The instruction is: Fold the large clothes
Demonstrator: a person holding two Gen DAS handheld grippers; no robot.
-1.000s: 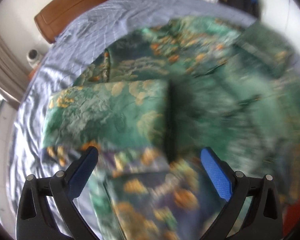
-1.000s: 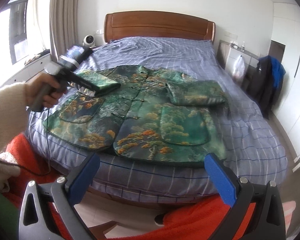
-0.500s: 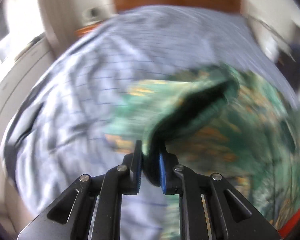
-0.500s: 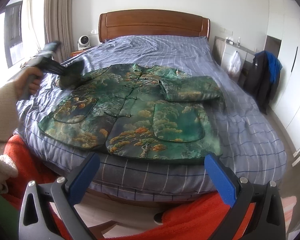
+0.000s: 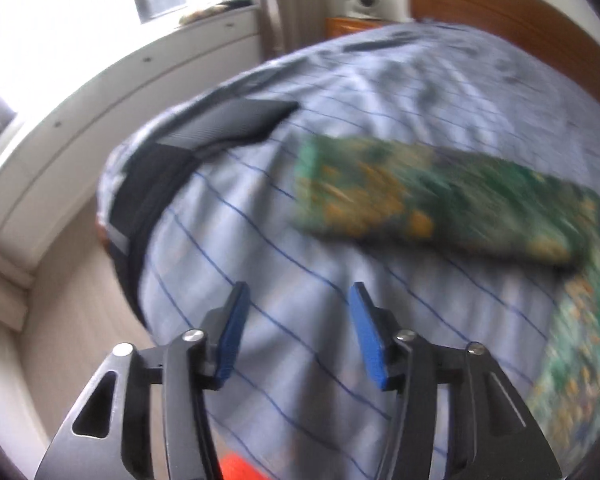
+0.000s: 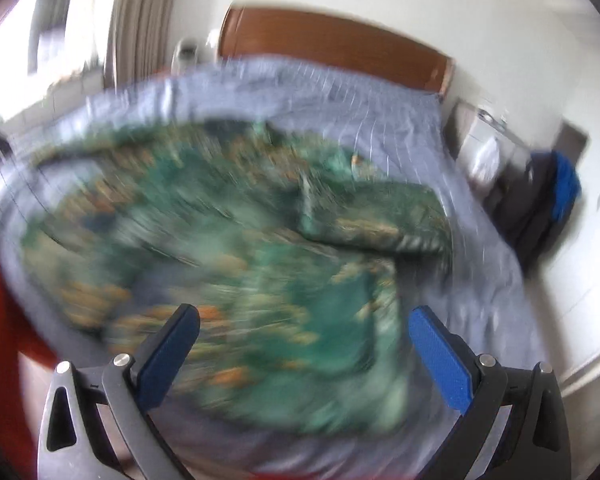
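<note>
Bright window (image 5: 60,8) glare, heavy motion blur

Both grippers look alike: the left gripper (image 5: 296,336) and right gripper (image 6: 304,356) have black, cut-out linkage arms, silver screws at the pivots, and flat blue fingers (image 5: 233,336).

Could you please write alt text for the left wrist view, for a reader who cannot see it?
The left claw, opening with nothing between its blue pads, hangs over a blue checked bedspread. Beyond it to the right lies a blurred green and orange patterned sleeve; a wooden headboard and a bright window sit behind.
</note>
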